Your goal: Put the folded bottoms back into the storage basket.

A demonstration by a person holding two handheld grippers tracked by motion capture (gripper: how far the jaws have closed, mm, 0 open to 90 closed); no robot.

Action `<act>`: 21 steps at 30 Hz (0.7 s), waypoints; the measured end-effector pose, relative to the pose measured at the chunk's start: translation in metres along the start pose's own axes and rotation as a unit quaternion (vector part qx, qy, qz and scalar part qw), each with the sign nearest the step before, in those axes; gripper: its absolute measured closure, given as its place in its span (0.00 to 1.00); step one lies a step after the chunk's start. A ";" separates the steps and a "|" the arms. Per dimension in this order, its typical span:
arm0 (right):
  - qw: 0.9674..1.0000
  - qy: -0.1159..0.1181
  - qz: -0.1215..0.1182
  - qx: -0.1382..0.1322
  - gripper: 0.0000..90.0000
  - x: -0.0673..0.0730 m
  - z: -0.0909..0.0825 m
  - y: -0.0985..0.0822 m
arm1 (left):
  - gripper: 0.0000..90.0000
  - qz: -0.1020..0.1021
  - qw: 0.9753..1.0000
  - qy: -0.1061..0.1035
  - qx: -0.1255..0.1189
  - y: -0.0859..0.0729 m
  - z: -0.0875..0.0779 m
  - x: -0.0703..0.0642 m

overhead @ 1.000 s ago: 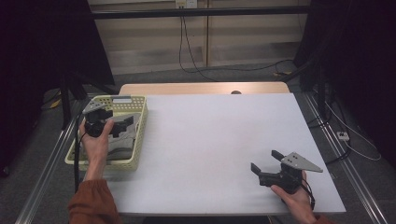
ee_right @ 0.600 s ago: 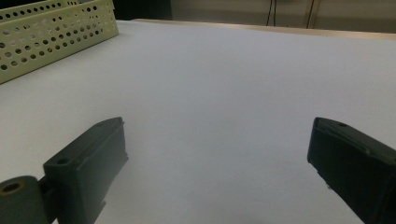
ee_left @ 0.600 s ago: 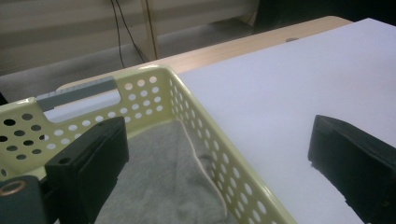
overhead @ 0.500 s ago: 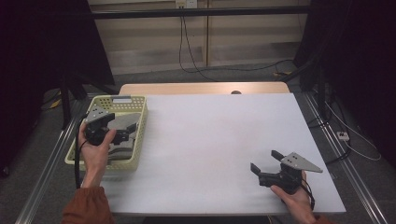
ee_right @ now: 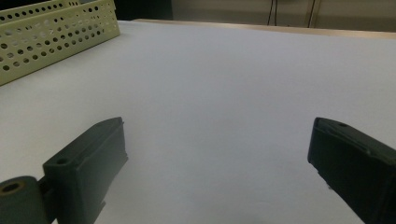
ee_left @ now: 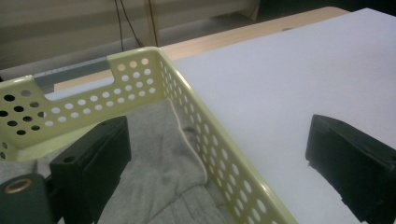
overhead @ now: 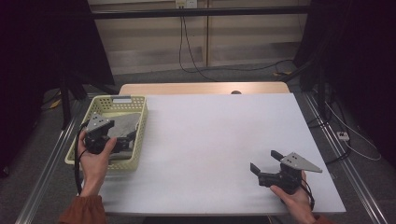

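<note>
Grey cloth lying inside yellow basket, left gripper poised over it, jaws wide; right gripper well apart from basket, spread. Straddling basket's wall, cloth beneath one jaw. Facing basket across white table.

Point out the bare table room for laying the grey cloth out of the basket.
The white tabletop is bare from the basket across to the right gripper, and to the far edge. Crowded: the basket itself, with the grey cloth and left gripper.
</note>
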State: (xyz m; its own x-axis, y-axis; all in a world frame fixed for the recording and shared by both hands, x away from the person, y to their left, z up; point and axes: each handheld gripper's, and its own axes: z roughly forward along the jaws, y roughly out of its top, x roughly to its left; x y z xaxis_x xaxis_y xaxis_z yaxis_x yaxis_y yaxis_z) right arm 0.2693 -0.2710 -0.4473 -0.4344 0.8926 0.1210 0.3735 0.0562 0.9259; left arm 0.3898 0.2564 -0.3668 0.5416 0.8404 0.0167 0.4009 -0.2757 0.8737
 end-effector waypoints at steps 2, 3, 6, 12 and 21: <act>1.000 0.001 0.001 0.000 0.05 0.000 0.000 0.000 | 0.08 0.006 1.000 0.001 -0.002 -0.001 -0.002 -0.003; 1.000 0.001 0.002 0.001 0.05 0.000 0.000 0.000 | 0.09 0.007 1.000 -0.003 -0.007 -0.002 -0.003 -0.005; 1.000 0.001 0.001 0.000 0.05 0.000 0.001 0.000 | 0.10 0.012 1.000 -0.013 -0.004 -0.004 -0.007 -0.010; 1.000 0.000 0.000 -0.001 0.05 0.001 0.000 0.000 | 0.09 0.010 1.000 -0.022 -0.007 -0.011 -0.012 -0.018; 1.000 0.000 0.001 -0.003 0.05 0.001 0.000 0.001 | 0.09 0.010 1.000 -0.022 -0.011 -0.018 -0.017 -0.027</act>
State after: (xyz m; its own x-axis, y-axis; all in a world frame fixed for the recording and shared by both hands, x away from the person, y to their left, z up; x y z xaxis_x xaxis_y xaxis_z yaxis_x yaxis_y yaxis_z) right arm 0.2690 -0.2698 -0.4465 -0.4330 0.8931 0.1222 0.3700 0.0524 0.9275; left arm 0.3553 0.2466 -0.3746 0.5819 0.8132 0.0132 0.3729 -0.2812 0.8843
